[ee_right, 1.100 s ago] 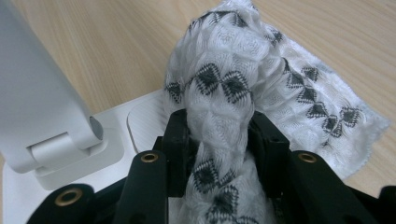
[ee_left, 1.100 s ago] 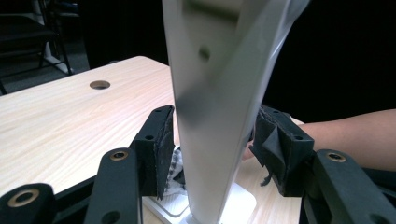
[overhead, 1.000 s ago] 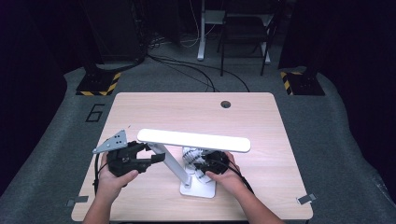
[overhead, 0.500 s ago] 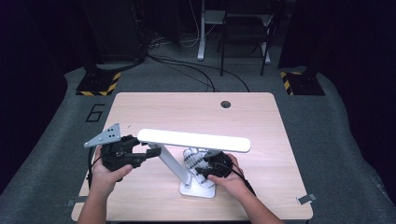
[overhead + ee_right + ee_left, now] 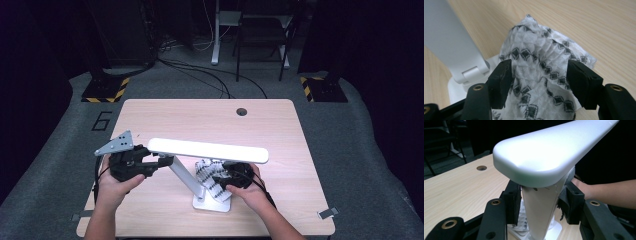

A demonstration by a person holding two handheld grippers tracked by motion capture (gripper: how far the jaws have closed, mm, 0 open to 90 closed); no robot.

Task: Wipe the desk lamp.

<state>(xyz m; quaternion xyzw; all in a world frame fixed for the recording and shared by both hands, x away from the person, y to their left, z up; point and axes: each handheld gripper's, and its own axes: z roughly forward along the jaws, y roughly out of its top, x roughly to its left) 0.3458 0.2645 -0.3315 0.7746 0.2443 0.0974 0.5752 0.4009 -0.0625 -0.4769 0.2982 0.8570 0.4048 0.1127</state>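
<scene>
Two things are in work at this moment, and I take the white desk lamp [image 5: 200, 170] as my landmark. It stands on the near half of the wooden table [image 5: 280, 125], with its long flat head [image 5: 207, 150] lying level above the slanted arm [image 5: 541, 210] and the square base [image 5: 212, 204].

My left gripper [image 5: 161, 162] is at the left end of the lamp, just under the head. In the left gripper view the lamp's arm stands between the two black jaws. These jaws have just been closing. The left pad seems to be against the arm; on the right side I see a thin gap, so I cannot tell if the grip is already firm.

The second thing is the patterned cloth [image 5: 541, 75], white with small black diamonds. It lies crumpled on the lamp's base and against the foot of the arm, on the right side of the lamp in the high view [image 5: 207, 175]. My right gripper [image 5: 537, 82] is at this cloth, near the base. Its jaws have just been opening and now they stand wide. The cloth rises between them, but the pads do not press on it; it looks loose, with cloth showing beside each pad.

Both my hands are low on the near side of the lamp.
</scene>
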